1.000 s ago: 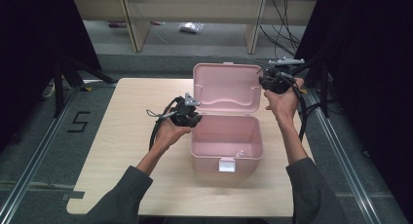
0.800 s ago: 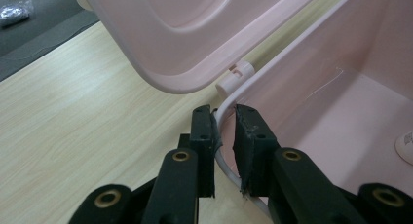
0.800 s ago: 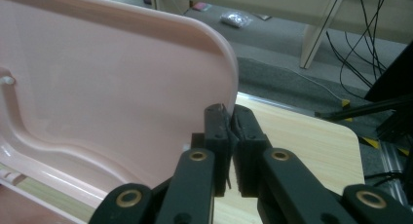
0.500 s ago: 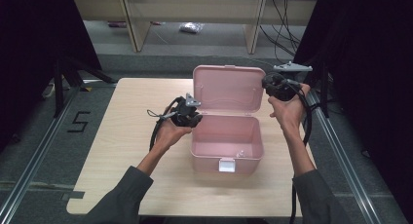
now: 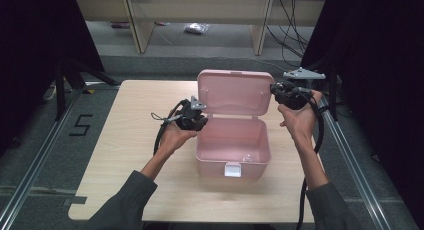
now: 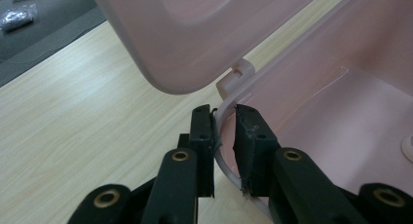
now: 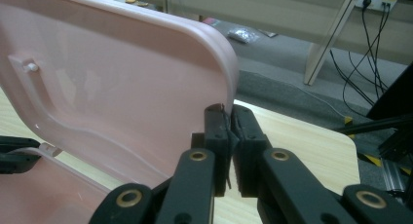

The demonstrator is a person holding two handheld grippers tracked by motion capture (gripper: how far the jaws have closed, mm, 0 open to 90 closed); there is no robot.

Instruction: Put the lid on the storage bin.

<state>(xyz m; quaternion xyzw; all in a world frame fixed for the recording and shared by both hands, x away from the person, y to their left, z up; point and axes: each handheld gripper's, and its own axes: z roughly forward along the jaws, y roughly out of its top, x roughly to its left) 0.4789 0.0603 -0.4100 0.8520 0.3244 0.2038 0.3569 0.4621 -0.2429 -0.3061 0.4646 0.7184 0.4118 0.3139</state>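
Note:
A pink plastic box [image 5: 220, 165] stands open in the middle of the table, its lid [image 5: 235, 92] raised upright at the back. My left gripper [image 5: 197, 121] is at the box's left rear corner. In the left gripper view, the left gripper [image 6: 224, 112] is shut on the thin rim [image 6: 221, 158] just below the hinge. My right gripper [image 5: 276, 90] is at the lid's right edge. In the right gripper view, the right gripper [image 7: 229, 112] has its jaws pressed together with nothing between them, right beside the lid [image 7: 122, 78].
A small white piece [image 5: 246, 157] lies on the box's floor. The light wooden table [image 5: 125, 155] has bare room left of the box. Shelving legs and cables [image 5: 292, 30] stand beyond the far edge; metal rails [image 5: 350, 155] run along both sides.
My right gripper has shifted a little to the right and down along the lid's right edge. The left gripper and the box have stayed put.

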